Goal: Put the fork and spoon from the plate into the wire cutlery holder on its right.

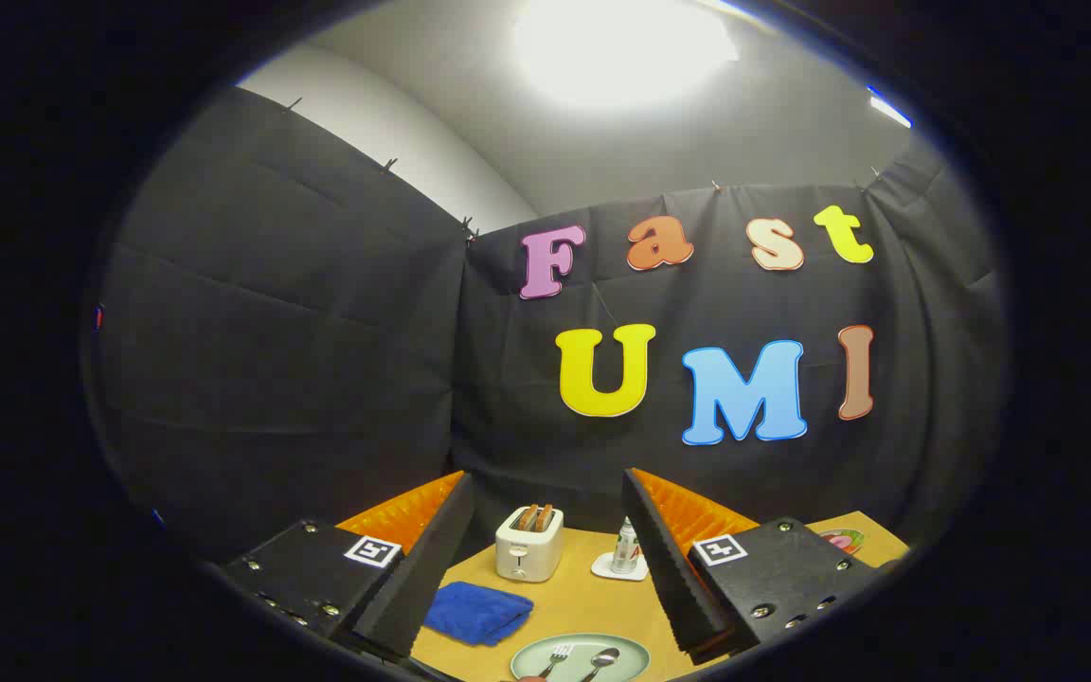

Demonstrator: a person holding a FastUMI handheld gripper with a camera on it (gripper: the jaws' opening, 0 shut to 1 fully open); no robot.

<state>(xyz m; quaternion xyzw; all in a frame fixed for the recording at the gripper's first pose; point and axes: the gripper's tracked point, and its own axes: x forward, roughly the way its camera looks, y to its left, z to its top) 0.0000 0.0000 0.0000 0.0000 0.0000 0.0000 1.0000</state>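
The fork [557, 657] and spoon [600, 661] lie side by side on the plate [635, 652], low between the spread, empty fingers of the gripper [545, 559]; a blue cloth [477, 611] sits just beside the plate, a toaster [528, 543] beyond. The best approach is probably to tip downward, centre over one handle, and pinch it crosswise; the holder's place cannot be told.

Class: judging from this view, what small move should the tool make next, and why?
Probably tilt down and ease toward the plate. The tool is open and holds nothing, aimed high at the wall, while the fork and spoon lie on the plate low between its fingers, this side of the toaster.
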